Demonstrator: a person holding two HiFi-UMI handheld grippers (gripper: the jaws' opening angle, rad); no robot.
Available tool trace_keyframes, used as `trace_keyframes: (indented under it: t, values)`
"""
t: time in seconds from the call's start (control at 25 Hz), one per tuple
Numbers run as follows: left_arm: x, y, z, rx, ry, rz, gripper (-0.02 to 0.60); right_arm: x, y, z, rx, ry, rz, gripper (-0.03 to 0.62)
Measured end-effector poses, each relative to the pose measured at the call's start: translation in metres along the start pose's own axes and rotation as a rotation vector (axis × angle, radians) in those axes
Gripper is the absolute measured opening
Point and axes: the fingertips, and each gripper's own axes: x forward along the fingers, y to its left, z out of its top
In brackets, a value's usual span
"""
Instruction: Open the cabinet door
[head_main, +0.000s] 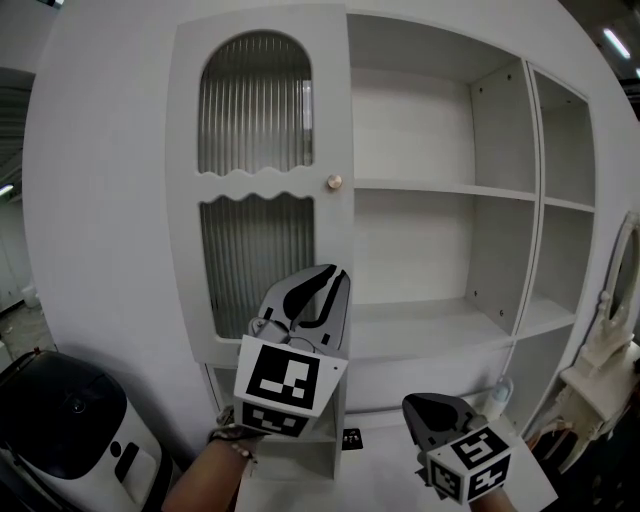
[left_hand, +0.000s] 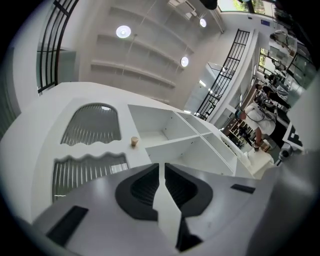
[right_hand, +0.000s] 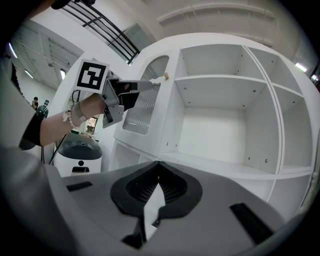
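Cabinet door (head_main: 256, 186) edge, knob (head_main: 334, 182) apparently clear above left gripper (head_main: 323, 280).

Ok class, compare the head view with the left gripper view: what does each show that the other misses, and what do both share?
Only the head view shows the black-and-white appliance low at the left of the cabinet, and the left gripper from outside with its marker cube. Only the left gripper view shows the ceiling lights, the black railings and a person in the background at right. Both show the cabinet's closed door with ribbed glass, its small round knob and the open shelves beside it.
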Motion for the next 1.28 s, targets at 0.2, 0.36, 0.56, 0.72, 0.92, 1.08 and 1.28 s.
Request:
trace_keyframes:
  t: [0.2,0.36,0.56,0.72,0.92,1.08,1.28]
  values:
    - [0.013,0.015,0.017,0.027,-0.044,0.034,0.049,0.004,-0.008,0.000,-0.035,-0.020,-0.020,0.000]
    - [0.025,0.024,0.028,0.077,-0.067,0.062,0.072,0.005,-0.006,-0.002,-0.019,0.004,-0.006,0.000]
    - [0.040,0.032,0.036,0.125,-0.087,0.093,0.100,0.009,-0.013,-0.004,-0.043,-0.011,-0.017,0.000]
    - [0.047,0.039,0.044,0.169,-0.115,0.114,0.106,0.009,-0.012,-0.002,-0.056,-0.001,-0.012,0.000]
    - [0.059,0.055,0.048,0.183,-0.126,0.143,0.118,0.009,-0.012,-0.003,-0.065,0.010,-0.011,0.000]
    - [0.068,0.063,0.050,0.185,-0.129,0.158,0.126,0.008,-0.013,-0.002,-0.070,0.010,-0.013,0.000]
    - [0.077,0.065,0.050,0.204,-0.129,0.167,0.129,0.008,-0.013,-0.003,-0.068,0.013,-0.010,0.000]
